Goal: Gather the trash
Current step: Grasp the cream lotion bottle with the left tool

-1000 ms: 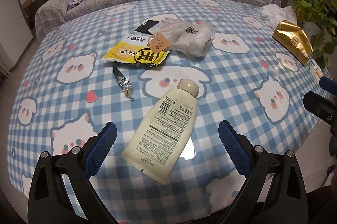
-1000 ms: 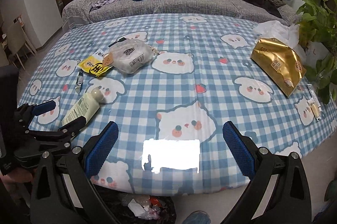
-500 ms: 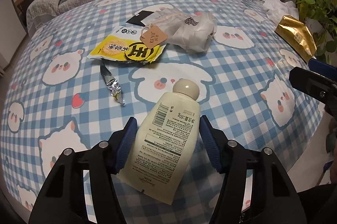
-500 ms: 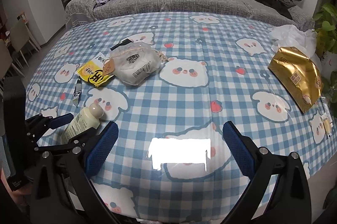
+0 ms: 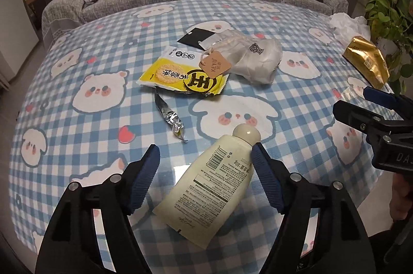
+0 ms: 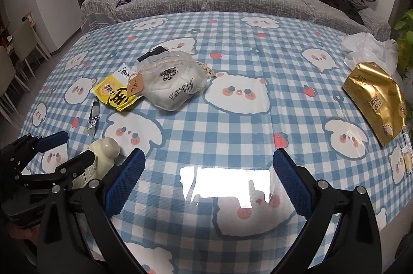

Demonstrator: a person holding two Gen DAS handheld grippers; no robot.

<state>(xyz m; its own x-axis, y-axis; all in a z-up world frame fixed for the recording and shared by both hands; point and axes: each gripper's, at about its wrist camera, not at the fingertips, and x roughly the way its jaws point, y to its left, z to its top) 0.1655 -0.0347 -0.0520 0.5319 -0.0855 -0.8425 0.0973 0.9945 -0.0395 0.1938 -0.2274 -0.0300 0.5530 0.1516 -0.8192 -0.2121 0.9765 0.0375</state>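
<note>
- The table [image 5: 296,23] wears a glossy blue-and-white checked cloth printed with round cartoon animal faces.
- A crumpled foil wrapper [image 5: 169,114], thin and twisted, lies at the left, just in front of a flat yellow snack packet [image 5: 180,76] with black characters.
- The left gripper [image 5: 205,160] has ribbed blue pads on black arms; its jaws are opening around a soft cream lotion tube [image 5: 209,191]. The tube lies flat on the cloth between the pads, rounded cap pointing away, printed label up. The right pad sits just beside the tube's shoulder; whether it touches I cannot tell. The left pad stands clear.
- A brown card tag [image 5: 215,65] on string overlaps the snack packet's corner, tied to a crinkled translucent pouch [image 5: 255,59] carrying a QR code. A flat black card [image 5: 196,36] lies behind it.
- The right gripper [image 6: 209,170] is spread wide over bare cloth and a bright window reflection, holding nothing.
- A shiny gold foil bag [image 6: 376,98] lies near the right edge, with crumpled white plastic [image 6: 366,49] behind it.
</note>
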